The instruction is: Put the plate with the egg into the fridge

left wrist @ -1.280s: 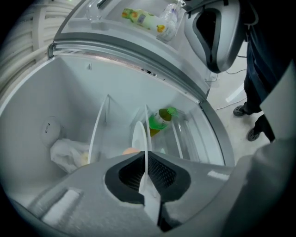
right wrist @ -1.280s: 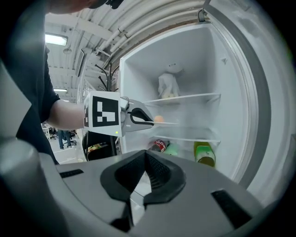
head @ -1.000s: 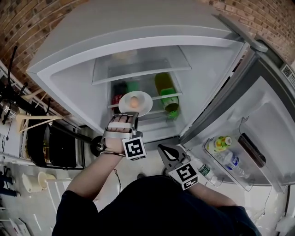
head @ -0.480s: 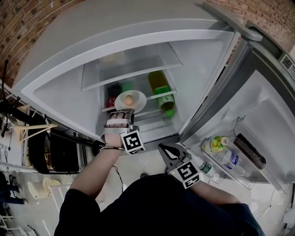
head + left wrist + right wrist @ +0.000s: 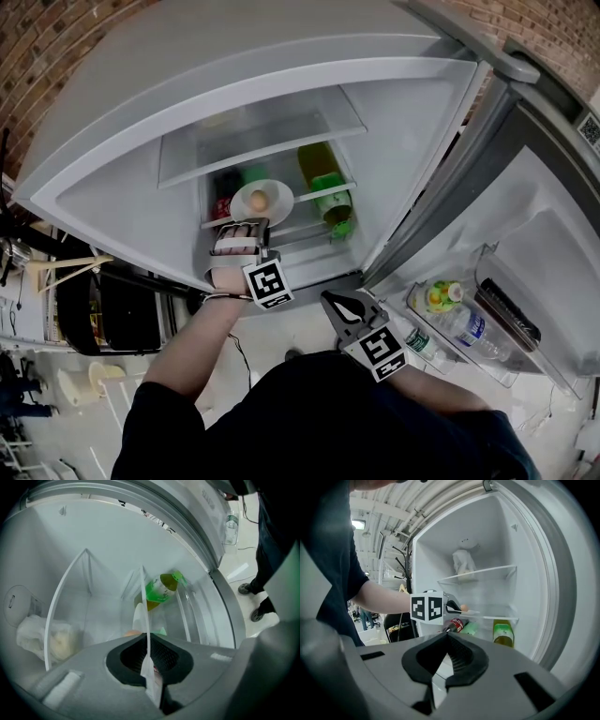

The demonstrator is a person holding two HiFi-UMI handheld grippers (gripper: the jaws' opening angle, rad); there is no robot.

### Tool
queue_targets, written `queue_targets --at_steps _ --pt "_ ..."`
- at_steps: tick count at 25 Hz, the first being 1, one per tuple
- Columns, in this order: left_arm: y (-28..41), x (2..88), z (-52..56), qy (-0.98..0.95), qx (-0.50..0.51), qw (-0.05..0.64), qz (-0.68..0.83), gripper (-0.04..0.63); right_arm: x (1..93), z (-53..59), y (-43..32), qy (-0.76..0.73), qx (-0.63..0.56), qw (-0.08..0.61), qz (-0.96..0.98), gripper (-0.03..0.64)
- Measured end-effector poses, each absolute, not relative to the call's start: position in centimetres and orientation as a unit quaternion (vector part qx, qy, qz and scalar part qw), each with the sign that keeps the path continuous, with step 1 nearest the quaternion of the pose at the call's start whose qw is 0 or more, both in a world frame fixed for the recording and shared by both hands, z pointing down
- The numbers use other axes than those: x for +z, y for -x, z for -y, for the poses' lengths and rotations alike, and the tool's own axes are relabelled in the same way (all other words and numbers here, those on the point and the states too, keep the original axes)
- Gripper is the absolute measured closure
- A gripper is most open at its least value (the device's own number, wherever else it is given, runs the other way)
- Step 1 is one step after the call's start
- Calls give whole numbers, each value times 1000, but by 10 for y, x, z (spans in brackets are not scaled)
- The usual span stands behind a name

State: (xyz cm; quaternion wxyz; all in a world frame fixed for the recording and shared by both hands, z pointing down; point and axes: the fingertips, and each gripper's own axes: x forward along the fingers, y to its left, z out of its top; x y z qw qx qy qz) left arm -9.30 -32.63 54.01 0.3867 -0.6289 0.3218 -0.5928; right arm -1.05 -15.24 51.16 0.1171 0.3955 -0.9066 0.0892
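A white plate (image 5: 265, 201) with a brown egg (image 5: 260, 200) on it is held inside the open fridge, over the front of the glass middle shelf (image 5: 323, 194). My left gripper (image 5: 249, 226) is shut on the plate's near rim. In the left gripper view the plate (image 5: 143, 616) runs edge-on between the jaws of my left gripper (image 5: 146, 641). The right gripper view shows the egg (image 5: 464, 607) and plate (image 5: 474, 612) just above that shelf; whether they touch I cannot tell. My right gripper (image 5: 339, 305) hangs shut and empty outside the fridge, low by the door.
A green bottle (image 5: 325, 192) stands on the shelf right of the plate, a red can (image 5: 221, 208) to its left. A white bag (image 5: 464, 562) sits on the upper shelf. The open door (image 5: 525, 234) at right holds bottles (image 5: 450, 309) in its rack.
My left gripper has carried the plate and egg deeper into the fridge and slightly lower, toward the shelf. The right gripper has hardly moved.
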Motion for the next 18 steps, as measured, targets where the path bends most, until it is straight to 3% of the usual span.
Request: queue_targets --at_steps 18 --pt "85 561 346 653 -607 344 -295 565 518 152 0 -401 92 125 903 607"
